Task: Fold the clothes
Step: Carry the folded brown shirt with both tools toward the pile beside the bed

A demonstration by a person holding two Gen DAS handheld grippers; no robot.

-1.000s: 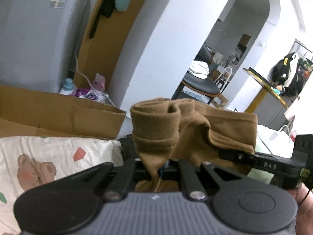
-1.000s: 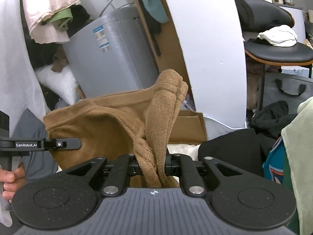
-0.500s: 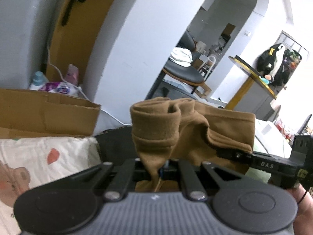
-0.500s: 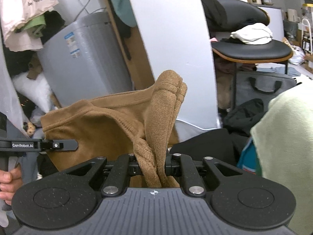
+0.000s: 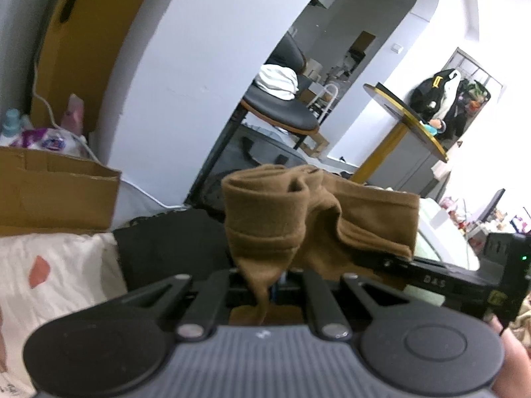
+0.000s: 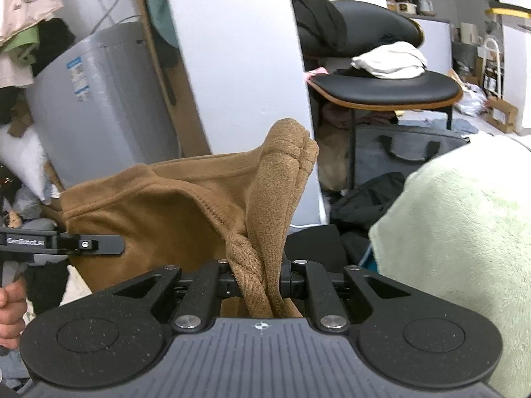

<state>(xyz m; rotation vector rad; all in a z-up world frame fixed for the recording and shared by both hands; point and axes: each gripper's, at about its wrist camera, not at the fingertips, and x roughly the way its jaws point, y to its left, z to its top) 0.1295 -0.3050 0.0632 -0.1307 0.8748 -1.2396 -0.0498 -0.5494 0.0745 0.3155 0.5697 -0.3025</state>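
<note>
Beyond the brown garment [image 6: 172, 212], a black chair [image 6: 385, 89], grey bag [image 6: 405, 152].

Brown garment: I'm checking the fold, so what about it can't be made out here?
- Brown garment: lower part hidden behind the left gripper body in the left wrist view.
- Right wrist view: right gripper body covers its hanging part; garment type unclear.
- Surface beneath: not shown.

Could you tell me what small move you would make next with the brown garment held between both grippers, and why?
Probably lower both hands together toward the patterned sheet. The left gripper and right gripper are each shut on a bunched edge of the brown garment, which hangs slack in the air between them, so it likely needs a surface before any fold.
</note>
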